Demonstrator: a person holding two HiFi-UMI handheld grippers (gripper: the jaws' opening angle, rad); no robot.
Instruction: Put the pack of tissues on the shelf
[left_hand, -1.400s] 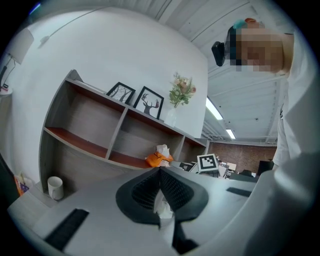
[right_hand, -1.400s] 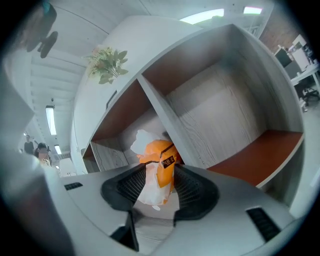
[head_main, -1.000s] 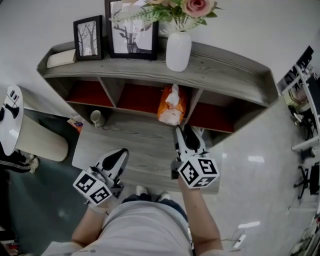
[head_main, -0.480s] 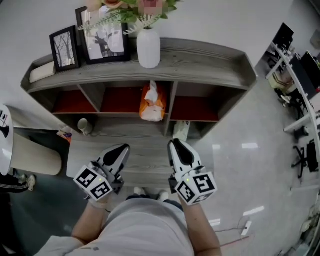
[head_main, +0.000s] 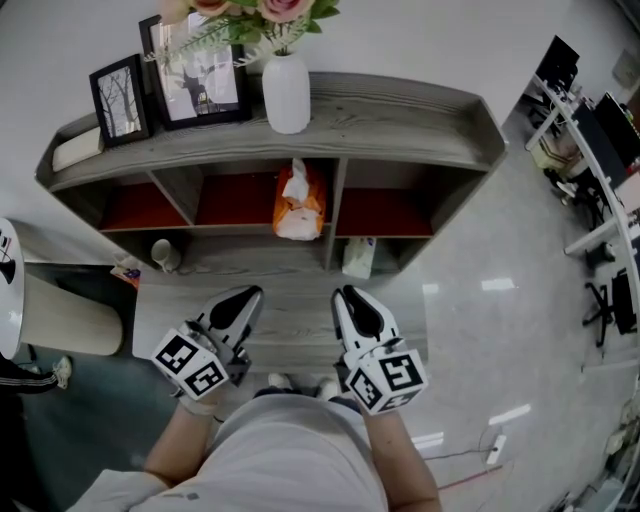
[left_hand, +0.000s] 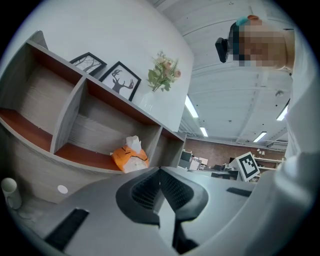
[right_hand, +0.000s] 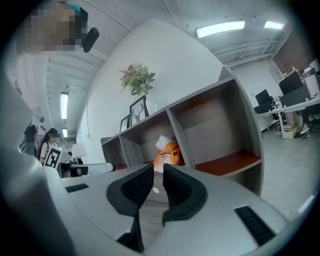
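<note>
The orange pack of tissues (head_main: 298, 203) stands in the middle compartment of the grey shelf unit (head_main: 410, 150), with a white tissue sticking out of its top. It also shows in the left gripper view as the pack (left_hand: 129, 157) and in the right gripper view as the pack (right_hand: 169, 152). Both grippers hang well back from it, close to the person's body. My left gripper (head_main: 250, 295) (left_hand: 159, 170) is shut and empty. My right gripper (head_main: 343, 294) (right_hand: 158, 167) is shut too, with only a thin slit between its pads and nothing in it.
Two picture frames (head_main: 118, 98) and a white vase (head_main: 286, 95) of flowers stand on the shelf top. A small cup (head_main: 163, 253) and a white box (head_main: 358, 258) sit on the low wooden ledge (head_main: 290, 320). Office desks (head_main: 600, 130) stand to the right.
My right gripper has pulled back from the tissue pack toward the body and its jaws have closed. The pack stays in the middle compartment. The left gripper has barely moved.
</note>
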